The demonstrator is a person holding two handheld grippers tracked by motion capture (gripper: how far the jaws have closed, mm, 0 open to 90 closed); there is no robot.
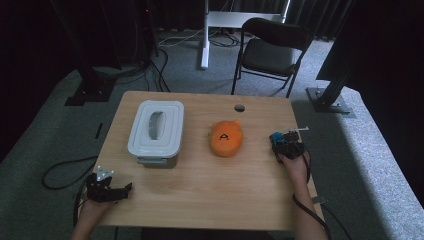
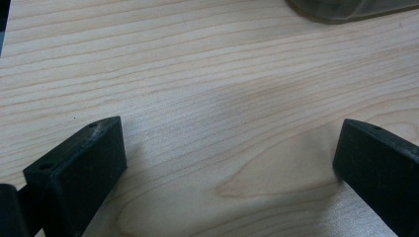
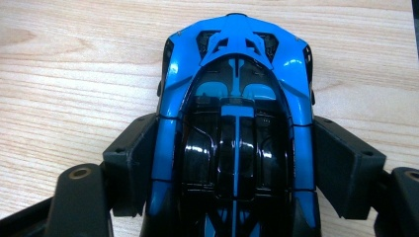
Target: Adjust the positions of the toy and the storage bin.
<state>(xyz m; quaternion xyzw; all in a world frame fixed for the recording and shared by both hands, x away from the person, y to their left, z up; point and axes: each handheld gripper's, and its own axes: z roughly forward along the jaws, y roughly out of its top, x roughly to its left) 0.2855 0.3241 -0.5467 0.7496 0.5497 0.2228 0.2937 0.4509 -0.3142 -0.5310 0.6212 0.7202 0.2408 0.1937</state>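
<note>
Right tongs point(image 3: 236, 163): we squeeze both sides of the blue toy car point(image 3: 236, 98) so it can't roll | car: on the counter point(image 1: 200, 190), right side | left tongs point(image 2: 227, 163): wide apart, holding nothing, waiting.

Two black tools, left tool point(image 1: 126, 189) with grey three-cornered plate, right tool point(image 1: 278, 141) trailing black cable, bare forearms

toy car point(image 3: 236, 123): glossy blue-and-black; upright on wooden table; right side, near edge; between gripper jaws
</note>
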